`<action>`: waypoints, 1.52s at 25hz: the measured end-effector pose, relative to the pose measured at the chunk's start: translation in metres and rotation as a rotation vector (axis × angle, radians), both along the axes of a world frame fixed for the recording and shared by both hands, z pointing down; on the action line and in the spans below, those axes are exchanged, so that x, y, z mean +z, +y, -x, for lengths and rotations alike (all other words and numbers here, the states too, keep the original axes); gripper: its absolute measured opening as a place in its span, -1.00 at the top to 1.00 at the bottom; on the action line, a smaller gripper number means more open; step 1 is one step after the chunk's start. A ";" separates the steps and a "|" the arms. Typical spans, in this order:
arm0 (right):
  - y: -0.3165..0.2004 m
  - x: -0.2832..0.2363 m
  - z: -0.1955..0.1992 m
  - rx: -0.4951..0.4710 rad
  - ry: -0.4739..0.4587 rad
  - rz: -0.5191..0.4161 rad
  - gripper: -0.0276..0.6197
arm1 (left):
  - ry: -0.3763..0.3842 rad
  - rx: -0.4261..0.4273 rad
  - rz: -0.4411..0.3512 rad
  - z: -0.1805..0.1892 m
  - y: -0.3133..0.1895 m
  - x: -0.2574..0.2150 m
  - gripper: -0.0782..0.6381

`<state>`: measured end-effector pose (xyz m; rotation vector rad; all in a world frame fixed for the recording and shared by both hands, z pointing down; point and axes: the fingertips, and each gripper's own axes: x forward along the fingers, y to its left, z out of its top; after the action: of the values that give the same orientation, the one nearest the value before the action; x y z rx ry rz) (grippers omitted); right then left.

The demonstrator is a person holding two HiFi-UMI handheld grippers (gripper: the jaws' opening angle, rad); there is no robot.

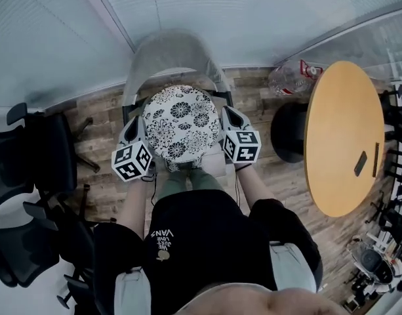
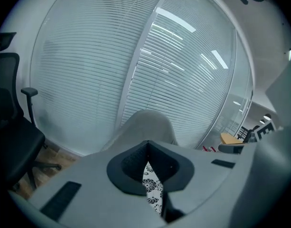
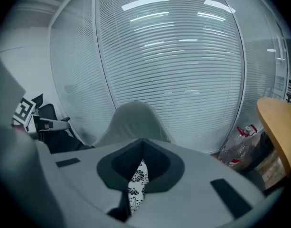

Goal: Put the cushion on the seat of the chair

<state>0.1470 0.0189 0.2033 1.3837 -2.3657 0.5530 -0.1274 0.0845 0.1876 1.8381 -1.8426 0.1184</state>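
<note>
a: where is the cushion (image 1: 181, 122) found?
b: it is held between both grippers, over the seat of the grey chair (image 1: 171, 54), in front of its backrest.
a: how is the left gripper (image 2: 148, 161) set?
b: its jaws are clamped on the cushion's patterned edge.
a: and the right gripper (image 3: 140, 159)?
b: likewise closed, on the opposite edge.

an office: black swivel chairs (image 1: 37, 159), a round table (image 1: 341, 130), slatted blinds (image 1: 253, 12) on glass walls.
</note>
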 end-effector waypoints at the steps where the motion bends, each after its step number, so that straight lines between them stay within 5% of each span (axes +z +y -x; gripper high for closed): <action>1: 0.001 -0.007 -0.001 -0.002 -0.002 -0.011 0.86 | -0.004 0.003 -0.008 -0.001 0.001 -0.006 0.75; 20: 0.014 -0.117 0.010 -0.057 -0.056 -0.214 0.86 | -0.121 0.025 -0.150 -0.004 0.026 -0.106 0.75; 38: 0.030 -0.166 0.018 -0.090 -0.101 -0.314 0.86 | -0.087 0.081 -0.264 -0.022 0.033 -0.153 0.75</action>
<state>0.1286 0.0487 0.0376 1.3921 -2.6703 0.2382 -0.1050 0.1175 0.0341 2.1186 -1.9192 -0.0178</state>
